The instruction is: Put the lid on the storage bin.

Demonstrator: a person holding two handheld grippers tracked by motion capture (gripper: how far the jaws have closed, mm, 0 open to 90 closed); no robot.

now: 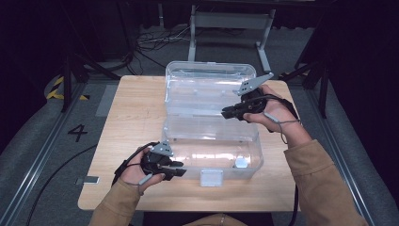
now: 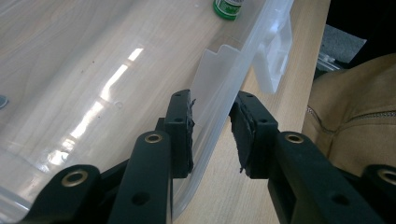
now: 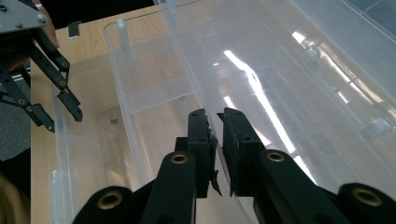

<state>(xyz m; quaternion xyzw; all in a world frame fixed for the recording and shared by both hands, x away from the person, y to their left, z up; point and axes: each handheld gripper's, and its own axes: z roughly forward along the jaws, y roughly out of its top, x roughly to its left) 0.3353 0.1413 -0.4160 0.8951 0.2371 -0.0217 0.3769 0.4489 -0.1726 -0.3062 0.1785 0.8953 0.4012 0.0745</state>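
Two tools work on one clear plastic box (image 1: 211, 141) that stands open in the middle of the wooden tabletop (image 1: 131, 117), its lid (image 1: 209, 80) raised toward the far edge; the box's front wall, with a white latch (image 1: 211, 177), runs near the tabletop's near edge. The left tool (image 1: 176, 168) sits at the near left corner of the box; in the left gripper view (image 2: 212, 123) its jaws straddle the clear front wall, one pad inside the box and one outside, with a visible gap on the outer side, so it stands open around the wall rather than pinching it. A green-capped small bottle (image 2: 229, 8) lies inside the box farther along that wall, and the latch (image 2: 275, 56) hangs just beyond the jaws. The right tool (image 1: 228, 112) is over the box's right side, near the hinge line; in the right gripper view (image 3: 218, 140) its jaws are nearly together above a clear inner tray (image 3: 154, 93); whether they pinch the tray's thin edge I cannot tell.
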